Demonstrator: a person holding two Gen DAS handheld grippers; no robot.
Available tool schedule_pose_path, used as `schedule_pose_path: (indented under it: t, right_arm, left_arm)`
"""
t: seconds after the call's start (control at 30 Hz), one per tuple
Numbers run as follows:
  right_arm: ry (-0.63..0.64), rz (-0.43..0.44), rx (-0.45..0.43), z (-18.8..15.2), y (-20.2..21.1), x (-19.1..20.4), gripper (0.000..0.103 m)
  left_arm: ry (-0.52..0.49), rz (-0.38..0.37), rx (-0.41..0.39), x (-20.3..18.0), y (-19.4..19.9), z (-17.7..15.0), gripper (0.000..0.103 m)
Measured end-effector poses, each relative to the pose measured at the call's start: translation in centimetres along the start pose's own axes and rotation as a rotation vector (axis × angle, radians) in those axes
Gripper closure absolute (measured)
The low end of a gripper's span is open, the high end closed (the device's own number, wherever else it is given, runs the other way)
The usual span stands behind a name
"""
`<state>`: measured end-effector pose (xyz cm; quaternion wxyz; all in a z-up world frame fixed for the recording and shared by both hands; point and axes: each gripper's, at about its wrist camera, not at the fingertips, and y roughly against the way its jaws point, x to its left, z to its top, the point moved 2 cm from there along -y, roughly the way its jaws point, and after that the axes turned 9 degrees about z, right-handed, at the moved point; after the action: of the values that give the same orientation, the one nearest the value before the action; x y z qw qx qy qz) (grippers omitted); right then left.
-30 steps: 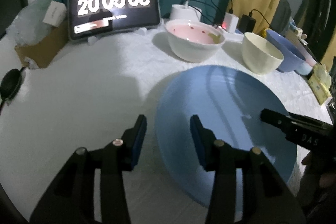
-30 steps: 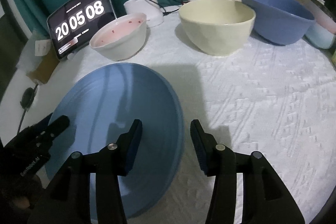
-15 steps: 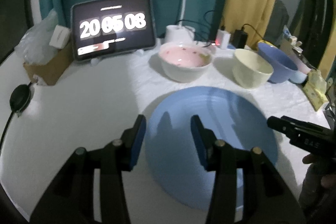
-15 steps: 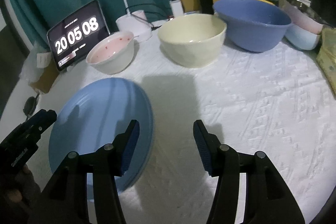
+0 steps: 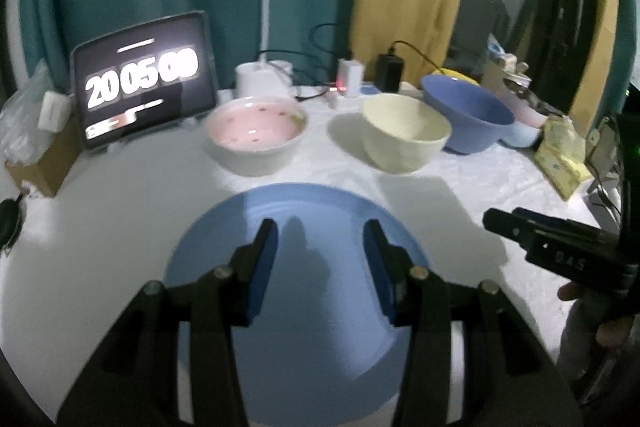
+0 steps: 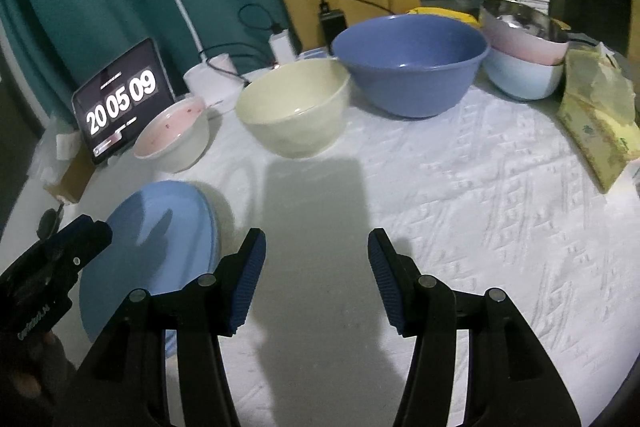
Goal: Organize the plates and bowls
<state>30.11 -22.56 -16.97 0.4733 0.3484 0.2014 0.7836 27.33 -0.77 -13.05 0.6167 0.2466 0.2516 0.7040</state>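
Note:
A large light-blue plate (image 5: 316,287) lies flat on the white tablecloth; it also shows in the right wrist view (image 6: 160,239) at the left. Behind it stand a white bowl with pink inside (image 5: 256,135), a cream bowl (image 5: 404,139) and a big blue bowl (image 5: 468,115). In the right wrist view these are the pink-inside bowl (image 6: 172,135), the cream bowl (image 6: 292,107) and the blue bowl (image 6: 408,63). My left gripper (image 5: 320,247) is open and empty above the plate. My right gripper (image 6: 316,259) is open and empty above bare cloth, right of the plate.
A tablet clock (image 5: 144,87), a lamp base (image 5: 260,79), chargers and cables stand at the back. Stacked pale bowls (image 6: 524,59) and a yellow packet (image 6: 600,131) sit at the right. A cardboard box (image 5: 40,155) stands at the left.
Both grippers have pulled back and up from the plate, which stays flat on the cloth. The right gripper has swung right, off the plate's edge. The left now sits over the plate.

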Motion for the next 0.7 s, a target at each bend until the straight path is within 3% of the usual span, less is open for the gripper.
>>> schedule_pose_path:
  t: [0.7]
  right_arm:
    - [-0.016, -0.037, -0.078, 3.2, 2.6, -5.4, 0.047]
  left_arm:
    - [-0.099, -0.105, -0.043, -8.6, -1.3, 3.8, 0.057]
